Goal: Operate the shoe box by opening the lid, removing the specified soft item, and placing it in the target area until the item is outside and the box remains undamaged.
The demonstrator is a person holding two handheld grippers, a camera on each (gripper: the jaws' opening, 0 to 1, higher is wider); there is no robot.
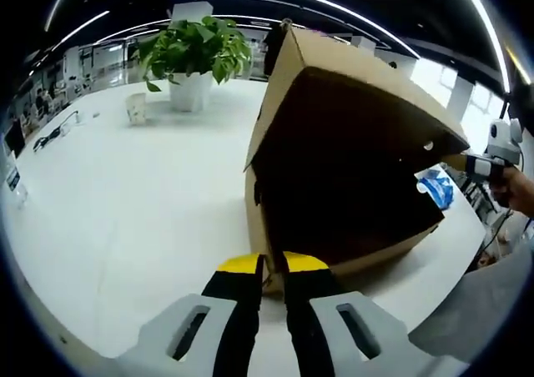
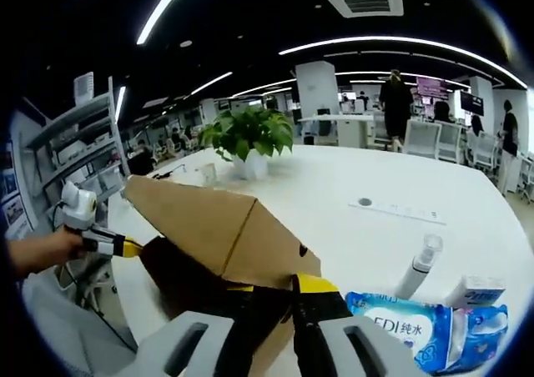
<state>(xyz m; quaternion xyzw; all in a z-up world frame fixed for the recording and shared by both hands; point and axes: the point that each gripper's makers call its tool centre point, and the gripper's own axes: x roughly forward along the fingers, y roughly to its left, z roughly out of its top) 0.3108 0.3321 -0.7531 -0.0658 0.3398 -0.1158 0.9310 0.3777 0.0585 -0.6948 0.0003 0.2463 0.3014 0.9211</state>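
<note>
A brown cardboard shoe box stands on the white table, its lid swung up and its inside dark. My left gripper is shut on the box's near wall; it also reaches in from the left. In the right gripper view the raised lid slopes up to the left. My right gripper is shut on the lid's edge, and it holds the lid's corner at the right. A blue and white soft pack of wipes lies on the table beside the box.
A potted green plant stands at the table's far side, with a small white cup next to it. A white spray bottle and a small carton sit by the wipes. People stand far behind.
</note>
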